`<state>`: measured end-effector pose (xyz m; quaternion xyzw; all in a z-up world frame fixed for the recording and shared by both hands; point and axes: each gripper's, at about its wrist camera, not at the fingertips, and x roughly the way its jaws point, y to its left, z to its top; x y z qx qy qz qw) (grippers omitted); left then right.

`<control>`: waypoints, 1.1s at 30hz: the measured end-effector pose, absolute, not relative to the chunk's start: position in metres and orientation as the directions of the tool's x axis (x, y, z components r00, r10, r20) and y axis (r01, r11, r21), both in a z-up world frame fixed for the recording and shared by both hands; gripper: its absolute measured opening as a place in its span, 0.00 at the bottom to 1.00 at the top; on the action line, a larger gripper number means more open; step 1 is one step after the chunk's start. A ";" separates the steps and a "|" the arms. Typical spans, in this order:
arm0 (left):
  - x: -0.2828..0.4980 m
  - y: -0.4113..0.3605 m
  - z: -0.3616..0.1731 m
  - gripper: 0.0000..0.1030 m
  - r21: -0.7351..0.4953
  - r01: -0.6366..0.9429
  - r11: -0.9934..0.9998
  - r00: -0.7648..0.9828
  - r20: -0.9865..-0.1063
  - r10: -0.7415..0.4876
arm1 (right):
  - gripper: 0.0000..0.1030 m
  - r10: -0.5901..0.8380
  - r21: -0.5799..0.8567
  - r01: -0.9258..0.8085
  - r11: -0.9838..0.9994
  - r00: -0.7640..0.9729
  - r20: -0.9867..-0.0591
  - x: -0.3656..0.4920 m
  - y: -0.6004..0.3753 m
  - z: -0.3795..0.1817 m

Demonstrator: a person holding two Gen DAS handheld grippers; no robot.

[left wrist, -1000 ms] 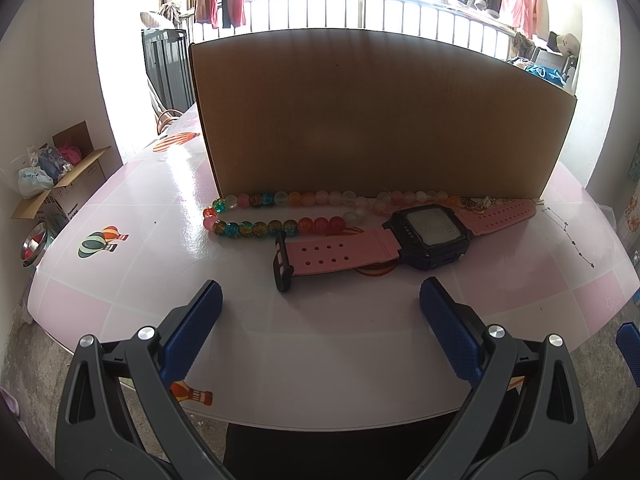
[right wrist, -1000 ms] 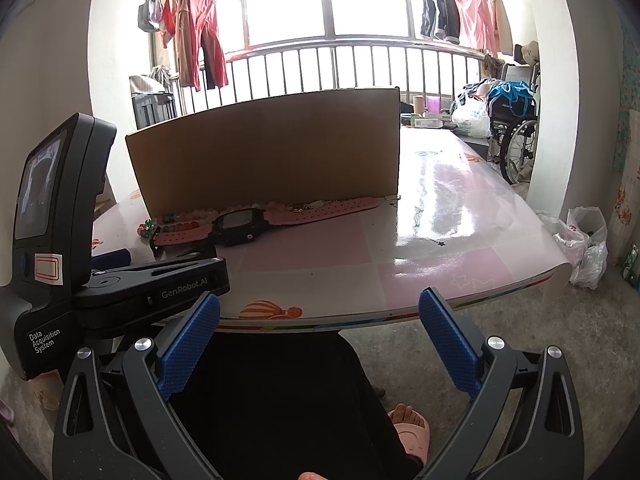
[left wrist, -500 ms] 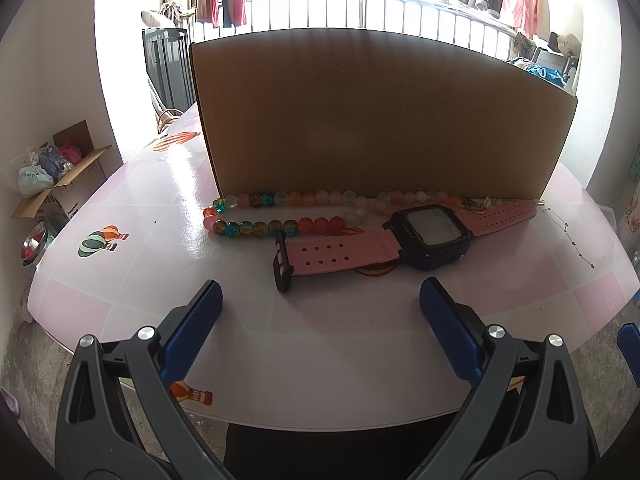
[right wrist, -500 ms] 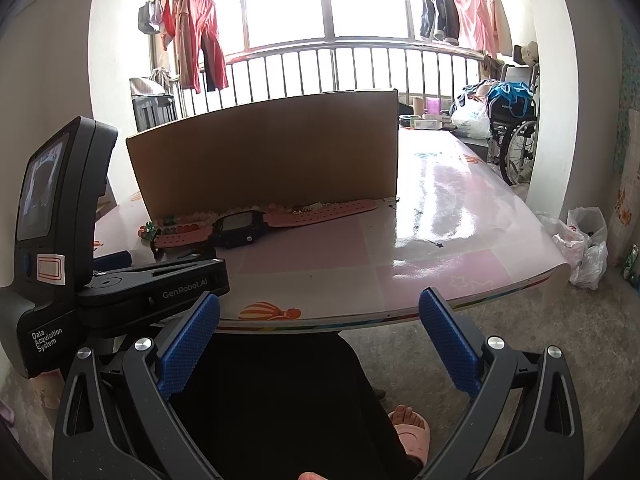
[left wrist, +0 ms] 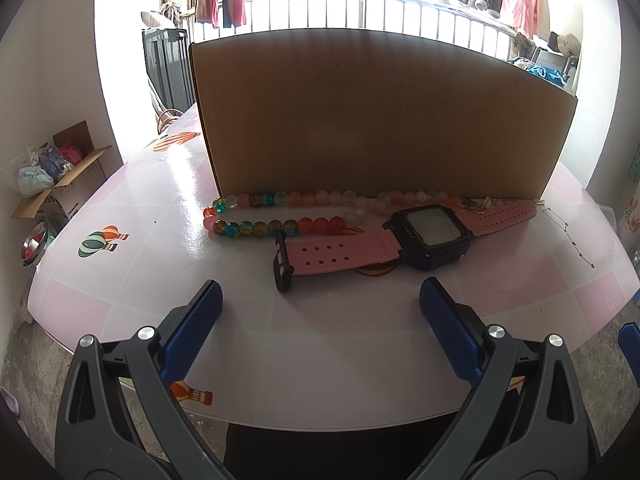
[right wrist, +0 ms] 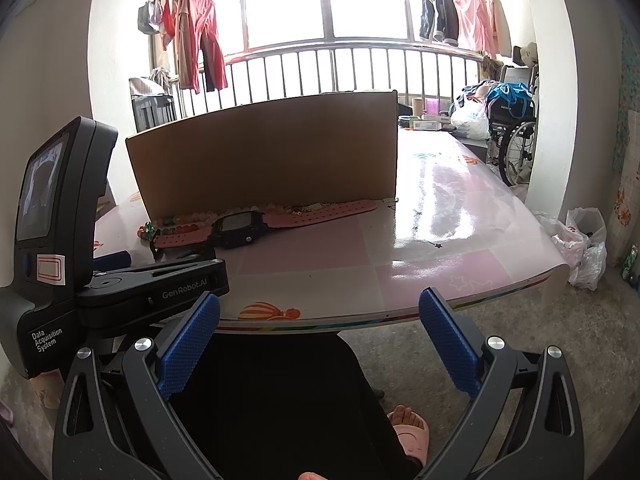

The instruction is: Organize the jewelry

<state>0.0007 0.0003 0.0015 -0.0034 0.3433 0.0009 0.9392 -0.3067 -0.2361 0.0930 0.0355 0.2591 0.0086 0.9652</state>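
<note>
A pink-strapped watch (left wrist: 400, 242) with a dark square face lies flat on the pink table (left wrist: 320, 336), just in front of an upright cardboard panel (left wrist: 380, 116). Behind it runs a string of coloured beads (left wrist: 280, 212), along the panel's foot. A small gold chain (left wrist: 478, 202) lies by the watch's far strap. My left gripper (left wrist: 320, 300) hovers open over the table's near part, short of the watch. My right gripper (right wrist: 320, 312) is open too, held off the table's front edge; watch (right wrist: 240, 228) and beads (right wrist: 180, 222) show far left.
The left gripper's body (right wrist: 120, 280) fills the left of the right wrist view. A person's dark-clad legs and a slippered foot (right wrist: 408, 428) are below the table edge. A cardboard box (left wrist: 60, 184) and a metal bowl (left wrist: 34, 246) sit on the floor at left. A wheelchair (right wrist: 516, 140) stands far right.
</note>
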 end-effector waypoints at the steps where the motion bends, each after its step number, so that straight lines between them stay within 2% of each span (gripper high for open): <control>1: 0.001 0.000 0.002 0.92 -0.006 -0.004 1.000 0.764 -0.645 -0.001 | 0.94 0.034 0.071 0.001 0.997 0.866 -0.500 -0.307 -0.236 0.093; 33: 0.001 0.000 0.002 0.93 -0.005 -0.004 1.000 0.764 -0.645 0.000 | 0.94 0.040 0.080 0.001 0.997 0.864 -0.502 -0.307 -0.237 0.094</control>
